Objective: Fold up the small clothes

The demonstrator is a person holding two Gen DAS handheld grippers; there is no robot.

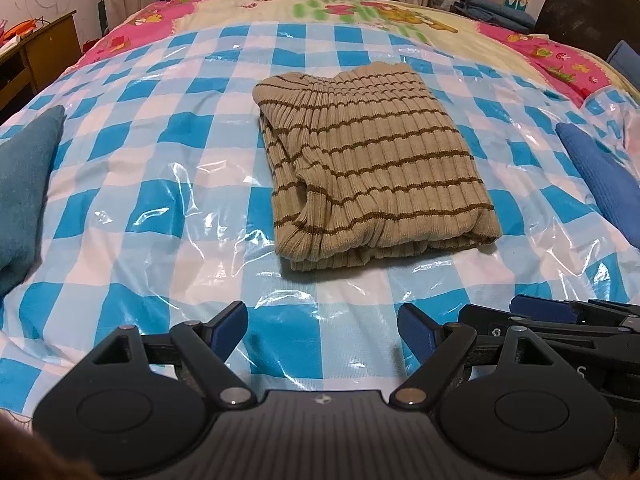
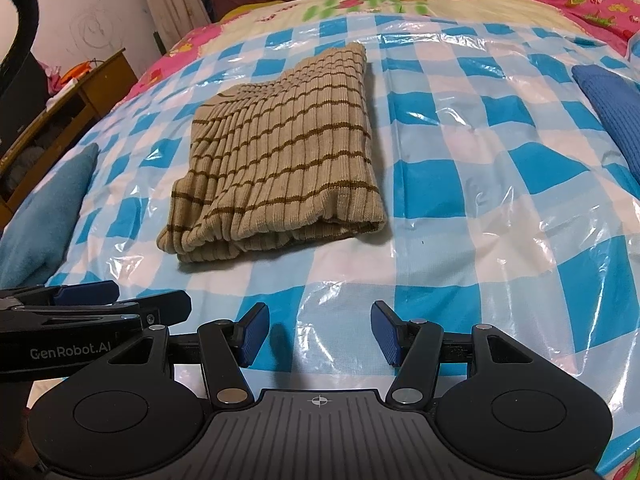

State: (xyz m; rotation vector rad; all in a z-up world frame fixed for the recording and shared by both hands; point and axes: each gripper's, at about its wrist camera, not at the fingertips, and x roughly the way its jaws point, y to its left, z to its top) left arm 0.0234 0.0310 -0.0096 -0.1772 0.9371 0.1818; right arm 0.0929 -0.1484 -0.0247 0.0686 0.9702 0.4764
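Note:
A tan ribbed garment with thin brown stripes (image 1: 372, 168) (image 2: 280, 160) lies folded into a thick rectangle in the middle of the bed, on a blue-and-white checked plastic sheet (image 1: 160, 184) (image 2: 480, 184). My left gripper (image 1: 323, 330) hovers open over the sheet, short of the garment's near edge, with nothing between its blue pads (image 1: 226, 330). My right gripper (image 2: 320, 334) is open too, empty, near the sheet's front and to the right of the garment. Each wrist view shows the other gripper's black fingers at its side edge.
A teal folded cloth (image 1: 24, 184) (image 2: 44, 208) lies at the sheet's left edge and a blue knitted cloth (image 1: 600, 176) (image 2: 612, 112) at its right edge. A cartoon-print bedsheet (image 1: 360, 8) covers the far end. A wooden desk (image 1: 36, 56) stands left of the bed.

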